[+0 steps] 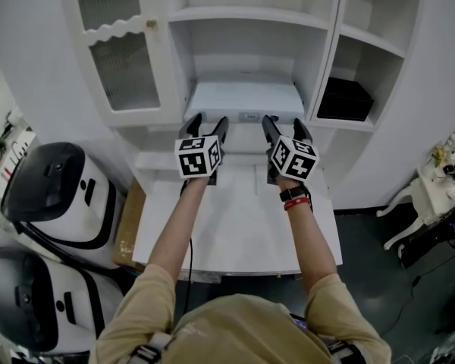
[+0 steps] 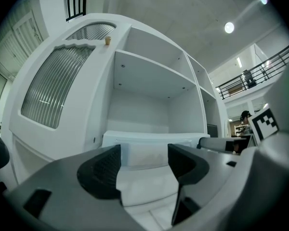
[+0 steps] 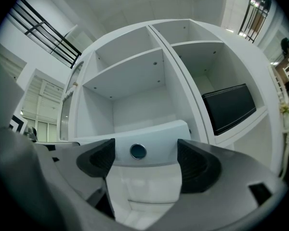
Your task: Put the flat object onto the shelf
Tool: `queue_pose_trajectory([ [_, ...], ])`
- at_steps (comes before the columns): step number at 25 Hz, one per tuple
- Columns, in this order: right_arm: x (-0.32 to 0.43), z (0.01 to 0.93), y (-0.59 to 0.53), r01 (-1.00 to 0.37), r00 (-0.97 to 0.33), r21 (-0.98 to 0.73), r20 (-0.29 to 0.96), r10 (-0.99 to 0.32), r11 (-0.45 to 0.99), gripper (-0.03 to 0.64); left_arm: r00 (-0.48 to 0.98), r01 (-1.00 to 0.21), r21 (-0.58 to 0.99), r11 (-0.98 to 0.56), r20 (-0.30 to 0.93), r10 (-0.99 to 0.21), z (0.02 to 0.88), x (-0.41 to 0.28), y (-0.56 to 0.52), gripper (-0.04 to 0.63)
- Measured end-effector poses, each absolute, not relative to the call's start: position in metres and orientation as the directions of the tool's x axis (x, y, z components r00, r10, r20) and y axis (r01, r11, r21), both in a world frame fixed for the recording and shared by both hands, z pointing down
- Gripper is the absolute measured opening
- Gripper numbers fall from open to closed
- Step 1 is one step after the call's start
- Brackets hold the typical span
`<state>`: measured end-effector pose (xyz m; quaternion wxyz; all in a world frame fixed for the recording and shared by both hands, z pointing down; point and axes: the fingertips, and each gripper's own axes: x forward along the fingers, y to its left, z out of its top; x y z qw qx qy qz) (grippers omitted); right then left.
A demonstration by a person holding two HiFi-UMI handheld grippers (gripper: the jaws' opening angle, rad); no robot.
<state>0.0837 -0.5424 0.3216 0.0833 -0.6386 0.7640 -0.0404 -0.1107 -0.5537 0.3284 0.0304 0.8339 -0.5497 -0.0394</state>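
Observation:
The flat object (image 1: 243, 97) is a white slab with a small round fitting on its front edge, and it lies on the lower shelf of the white cabinet's (image 1: 318, 59) middle bay. My left gripper (image 1: 209, 123) and right gripper (image 1: 283, 125) are level, side by side, just in front of that edge. In the left gripper view the slab (image 2: 149, 146) lies beyond the left gripper (image 2: 143, 165), whose jaws are apart and empty. In the right gripper view the slab (image 3: 149, 134) and its round fitting (image 3: 137, 151) lie beyond the right gripper (image 3: 145, 160), which is open too.
A black box (image 1: 345, 98) fills the cabinet's lower right bay. A ribbed glass door (image 1: 121, 59) closes the left bay. A white counter (image 1: 235, 226) lies under my arms. Black-and-white machines (image 1: 53, 196) stand at the left, and a small white table (image 1: 432, 192) at the right.

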Motion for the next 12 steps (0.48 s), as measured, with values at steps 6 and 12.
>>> queue_pose_trajectory([
  [6, 0.084, 0.321, -0.554, -0.968, -0.178, -0.166, -0.075, -0.981, 0.188, 0.417, 0.392, -0.915, 0.091, -0.393, -0.027, -0.92, 0.328, -0.11, -0.564, 0.319],
  [12, 0.084, 0.321, -0.57, -0.966, -0.187, -0.17, -0.059, -0.981, 0.195, 0.419, 0.402, -0.911, 0.1, -0.401, -0.013, -0.916, 0.328, -0.108, -0.577, 0.319],
])
